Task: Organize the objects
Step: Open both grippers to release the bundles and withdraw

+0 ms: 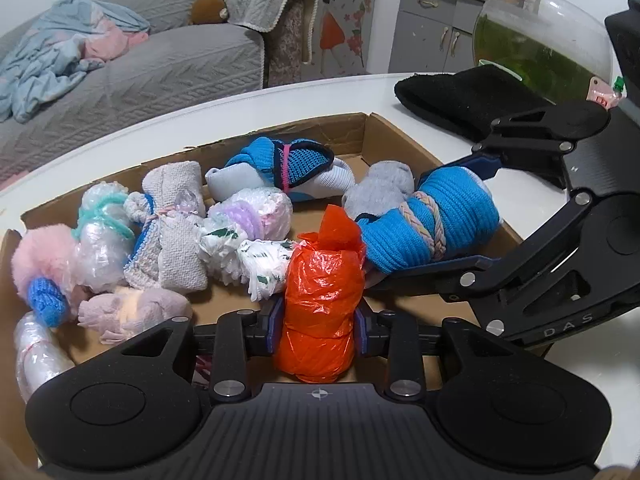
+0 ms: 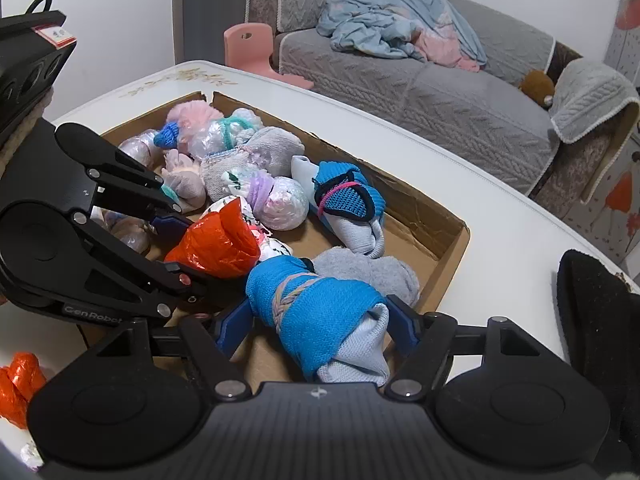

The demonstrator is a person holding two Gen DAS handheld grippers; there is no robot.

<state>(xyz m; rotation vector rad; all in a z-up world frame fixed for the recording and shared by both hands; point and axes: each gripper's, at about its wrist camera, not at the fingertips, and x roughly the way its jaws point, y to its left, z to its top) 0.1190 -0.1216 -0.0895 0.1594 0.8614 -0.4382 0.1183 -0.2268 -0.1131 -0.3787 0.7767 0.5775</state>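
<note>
A: What is the left hand-held gripper point(image 1: 318, 330) doing?

B: Its blue pads are pressed against both sides of a crinkled orange plastic-bag bundle point(image 1: 320, 304), which stands upright over the near part of the shallow brown cardboard box point(image 1: 368, 128) on the white desk point(image 1: 360, 88).

A: And the right hand-held gripper point(image 2: 320, 330)?

B: It is clamped on a rolled blue knitted sock tied with a braided pastel cord point(image 2: 316, 312), pale grey fabric poking out at the near end. That roll sits at the box's near corner, touching a grey fleecy bundle point(image 2: 372, 274).

A: What else lies in the box?

B: A blue mesh-and-grey roll with a pink band point(image 1: 280, 170) towards the far wall, a clear-plastic ball with a lilac tie point(image 1: 256, 214) in the middle, and a fluffy pink pom-pom point(image 1: 38, 258) at the left end.

A: Outside it?

B: A folded black cloth point(image 1: 452, 100) on the desk, beside a round glass bowl of greenish water point(image 1: 540, 44).
</note>
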